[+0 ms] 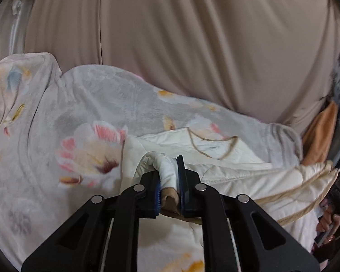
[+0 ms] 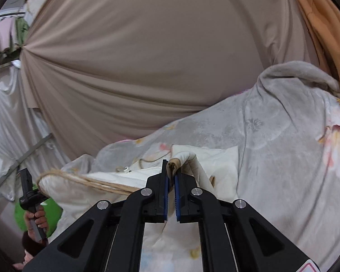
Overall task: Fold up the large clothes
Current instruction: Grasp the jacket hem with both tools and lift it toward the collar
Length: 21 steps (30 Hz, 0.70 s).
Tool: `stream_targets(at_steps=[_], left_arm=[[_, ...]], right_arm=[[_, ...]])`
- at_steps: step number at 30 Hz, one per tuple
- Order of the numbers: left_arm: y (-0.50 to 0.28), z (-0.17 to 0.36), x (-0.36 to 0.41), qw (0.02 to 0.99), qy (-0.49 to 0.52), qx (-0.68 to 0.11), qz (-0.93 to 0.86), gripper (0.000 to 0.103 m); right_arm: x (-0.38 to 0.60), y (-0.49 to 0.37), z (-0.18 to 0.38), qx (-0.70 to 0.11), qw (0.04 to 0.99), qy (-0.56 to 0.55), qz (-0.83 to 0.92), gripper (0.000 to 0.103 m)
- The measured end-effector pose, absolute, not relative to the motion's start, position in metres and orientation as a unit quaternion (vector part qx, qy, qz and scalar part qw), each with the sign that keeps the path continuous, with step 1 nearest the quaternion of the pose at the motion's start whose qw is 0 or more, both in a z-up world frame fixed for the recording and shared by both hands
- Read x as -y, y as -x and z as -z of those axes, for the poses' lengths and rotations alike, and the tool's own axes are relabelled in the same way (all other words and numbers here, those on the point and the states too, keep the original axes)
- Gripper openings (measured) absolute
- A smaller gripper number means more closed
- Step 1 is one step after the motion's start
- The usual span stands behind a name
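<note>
A cream quilted garment with tan piping lies on a grey floral blanket. My left gripper is shut on a thick bunched edge of the garment, with tan trim showing between the blue pads. In the right wrist view my right gripper is shut on a thin tan-trimmed edge of the same garment, held a little above the blanket. The cloth hangs stretched between the two grippers.
A beige curtain hangs close behind the bed; it also fills the right wrist view. An orange cloth lies at the right. The person's hand on the other gripper's handle shows at the lower left.
</note>
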<state>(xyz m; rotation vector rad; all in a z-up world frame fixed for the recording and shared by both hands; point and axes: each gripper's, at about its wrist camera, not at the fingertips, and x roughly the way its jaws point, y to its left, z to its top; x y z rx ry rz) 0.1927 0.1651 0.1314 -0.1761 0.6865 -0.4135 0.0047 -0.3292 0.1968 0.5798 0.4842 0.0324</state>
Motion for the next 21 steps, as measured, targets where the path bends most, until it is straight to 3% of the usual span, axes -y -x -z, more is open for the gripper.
stream_targets(at_steps=[9,14,21], left_arm=[[-0.297,-0.033,-0.116,0.899,0.029,-0.413,0.144,0.013],[-0.301,-0.005,-0.108,0.904,0.008,-0.401,0.149,0.014],[-0.294,0.004,-0.109,0.919,0.018,-0.362,0.154,0.014]], right_arm=[[0.36,-0.135,-0.1,-0.341,0.89,-0.299,0.046,0.005],[0.355,-0.162,-0.049,-0.378,0.879,-0.286,0.055,0.004],[0.345,-0.162,-0.041,-0.371,0.891,-0.256,0.058,0.004]])
